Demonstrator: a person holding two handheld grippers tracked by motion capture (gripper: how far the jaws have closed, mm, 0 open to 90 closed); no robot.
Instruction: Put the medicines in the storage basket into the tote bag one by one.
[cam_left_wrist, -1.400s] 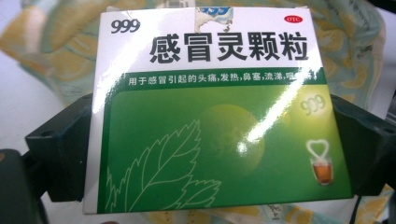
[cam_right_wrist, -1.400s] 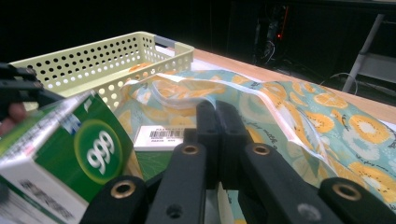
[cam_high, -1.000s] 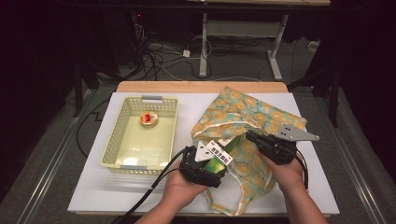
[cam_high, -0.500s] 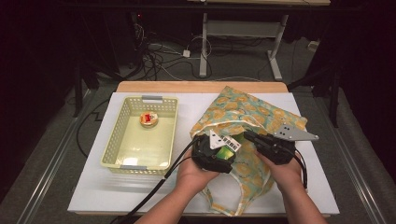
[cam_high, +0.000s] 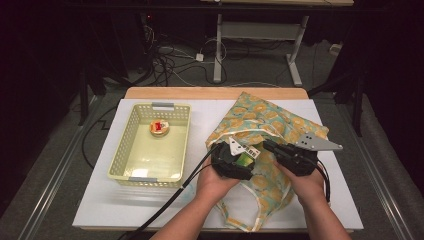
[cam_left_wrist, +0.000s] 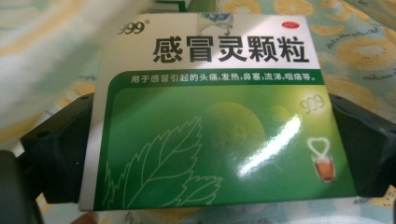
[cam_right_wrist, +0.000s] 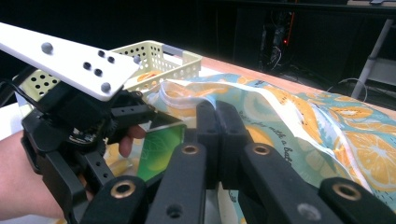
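Green and white, the medicine box sits clamped between the left gripper's black jaws, its printed face filling the left gripper view. It hangs just over the mouth of the lemon-print cloth bag, at about four o'clock from the yellow basket. At three o'clock of the box, the right gripper has its jaws pressed together, pinching the bag's rim.

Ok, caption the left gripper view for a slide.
Left gripper clamps a green medicine box over the lemon-print bag.
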